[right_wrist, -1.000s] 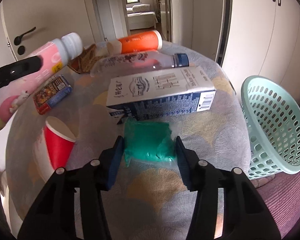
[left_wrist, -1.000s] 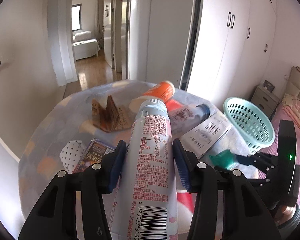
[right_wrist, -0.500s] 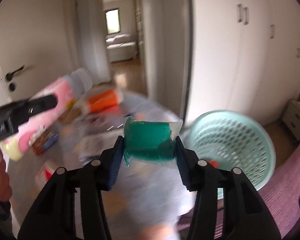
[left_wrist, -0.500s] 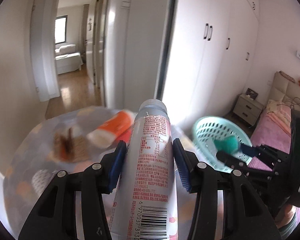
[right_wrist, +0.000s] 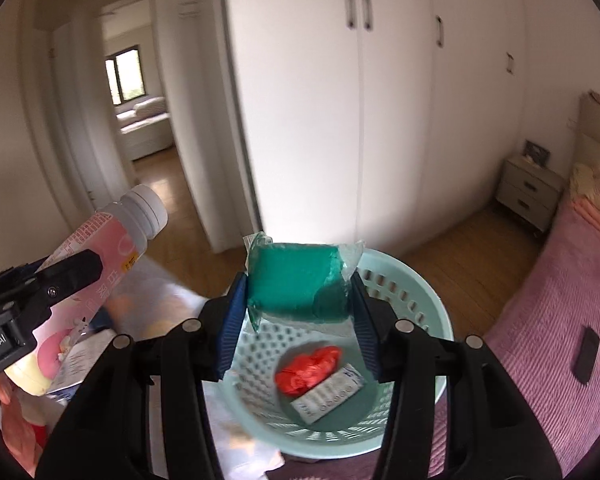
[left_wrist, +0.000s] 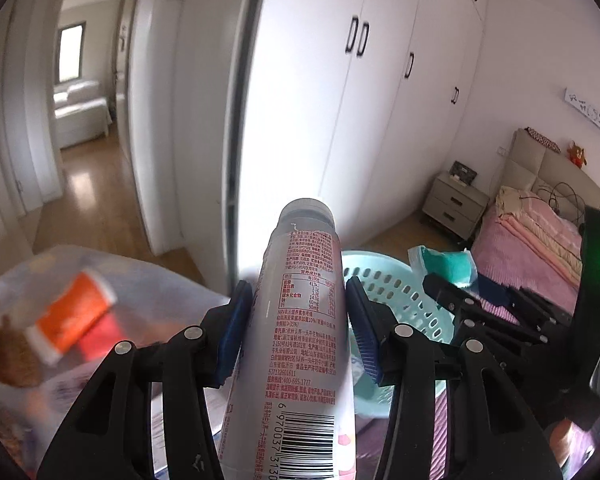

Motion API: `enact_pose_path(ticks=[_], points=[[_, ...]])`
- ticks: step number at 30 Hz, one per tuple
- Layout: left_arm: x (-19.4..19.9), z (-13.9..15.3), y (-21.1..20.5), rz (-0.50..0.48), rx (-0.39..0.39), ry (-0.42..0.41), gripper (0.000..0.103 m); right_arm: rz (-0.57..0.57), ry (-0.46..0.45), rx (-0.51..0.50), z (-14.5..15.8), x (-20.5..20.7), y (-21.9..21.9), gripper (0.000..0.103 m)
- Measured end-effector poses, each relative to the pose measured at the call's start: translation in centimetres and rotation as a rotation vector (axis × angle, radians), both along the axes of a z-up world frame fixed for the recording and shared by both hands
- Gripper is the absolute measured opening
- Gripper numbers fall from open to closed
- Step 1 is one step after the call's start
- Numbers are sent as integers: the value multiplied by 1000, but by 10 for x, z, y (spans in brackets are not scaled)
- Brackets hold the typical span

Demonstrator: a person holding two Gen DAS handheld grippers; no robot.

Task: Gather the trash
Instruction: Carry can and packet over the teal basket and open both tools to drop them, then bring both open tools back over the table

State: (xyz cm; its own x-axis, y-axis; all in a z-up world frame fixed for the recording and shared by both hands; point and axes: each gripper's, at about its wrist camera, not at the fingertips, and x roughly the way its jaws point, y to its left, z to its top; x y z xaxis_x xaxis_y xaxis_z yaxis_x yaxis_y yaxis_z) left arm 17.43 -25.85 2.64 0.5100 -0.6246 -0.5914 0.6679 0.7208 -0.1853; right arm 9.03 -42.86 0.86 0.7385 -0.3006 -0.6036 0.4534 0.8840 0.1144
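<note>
My left gripper is shut on a pink-and-white drink bottle, held in the air beside the table; the bottle also shows in the right wrist view. My right gripper is shut on a green packet in clear wrap, held above the near rim of a mint plastic basket. In the basket lie a red crumpled bag and a white sachet. In the left wrist view the basket lies just beyond the bottle, with the green packet over it.
The cloth-covered table at the left holds an orange bottle, a brown wrapper and other blurred litter. A pink bed lies to the right with a dark phone on it. White wardrobes stand behind.
Both grippers have lifted off the table and swung right toward the basket. The green packet now hangs over the basket; the bottle has come up beside it.
</note>
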Motion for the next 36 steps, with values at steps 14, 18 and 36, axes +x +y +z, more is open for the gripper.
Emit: enact_pose_path(ticks=[14,18,36], points=[[24,-43,-59,-41,-11,130,70,-123,95,105,-46,8,-50,64],[14,-34,-41,-54,-31,97,71,-119,91,119,-46,2,-51,64],[-53,40,144,120,-103,-72,73,40,-60,64,16,-30,57,64]])
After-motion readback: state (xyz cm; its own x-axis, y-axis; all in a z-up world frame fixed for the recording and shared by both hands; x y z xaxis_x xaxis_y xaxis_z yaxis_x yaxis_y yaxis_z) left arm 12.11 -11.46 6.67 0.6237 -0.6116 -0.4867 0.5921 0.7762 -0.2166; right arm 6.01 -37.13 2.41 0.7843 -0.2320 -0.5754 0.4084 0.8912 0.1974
